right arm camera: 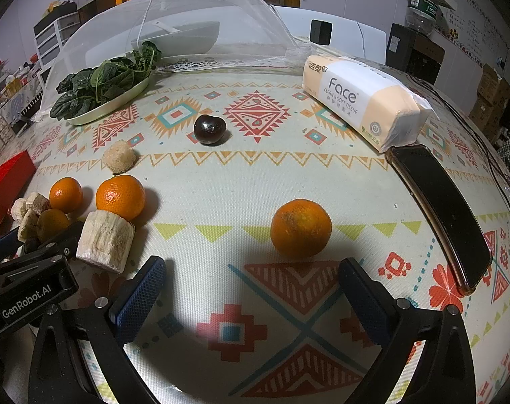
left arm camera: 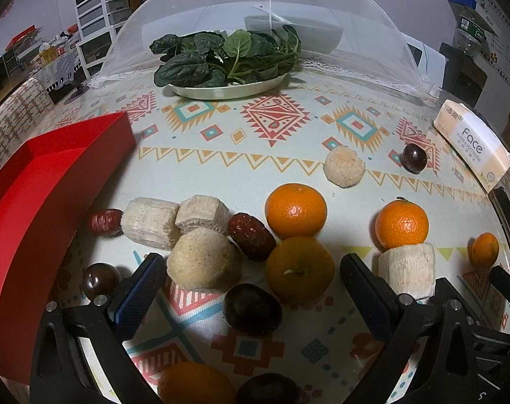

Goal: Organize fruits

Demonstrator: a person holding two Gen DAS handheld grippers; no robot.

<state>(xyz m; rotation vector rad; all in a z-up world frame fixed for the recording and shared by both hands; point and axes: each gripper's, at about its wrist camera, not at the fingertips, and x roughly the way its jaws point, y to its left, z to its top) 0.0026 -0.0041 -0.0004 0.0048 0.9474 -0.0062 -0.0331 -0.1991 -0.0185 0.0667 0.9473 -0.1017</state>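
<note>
In your left wrist view, your left gripper (left arm camera: 253, 276) is spread wide with nothing between its fingers, hovering low over the patterned tablecloth (left arm camera: 221, 155). Just ahead of the gap lies a cluster of fruit: a pale round cane piece (left arm camera: 203, 259) sits right beside the left finger, a dull orange (left arm camera: 299, 268) lies nearer the right finger, and a dark chestnut (left arm camera: 252, 308) rests between the two fingers, closest to you. Behind these, a red date (left arm camera: 251, 236) touches the cane piece, and a brighter orange (left arm camera: 295, 210) sits farther back. A red box (left arm camera: 49, 181) stands open along the left, well to the side of the left finger. A cut cane chunk (left arm camera: 408, 269) lies just outside the right finger, with another orange (left arm camera: 402, 224) touching it behind. In your right wrist view, your right gripper (right arm camera: 253, 277) is likewise spread apart and holds nothing. A lone orange (right arm camera: 301, 227) sits just ahead of the gap, slightly toward the right finger, not touching either. A dark chestnut (right arm camera: 209, 129) lies well beyond it, and a tissue pack (right arm camera: 362, 99) and a phone (right arm camera: 443, 208) lie off to the right. Your left gripper's body shows at the left edge beside the cane chunk (right arm camera: 105, 239).
</note>
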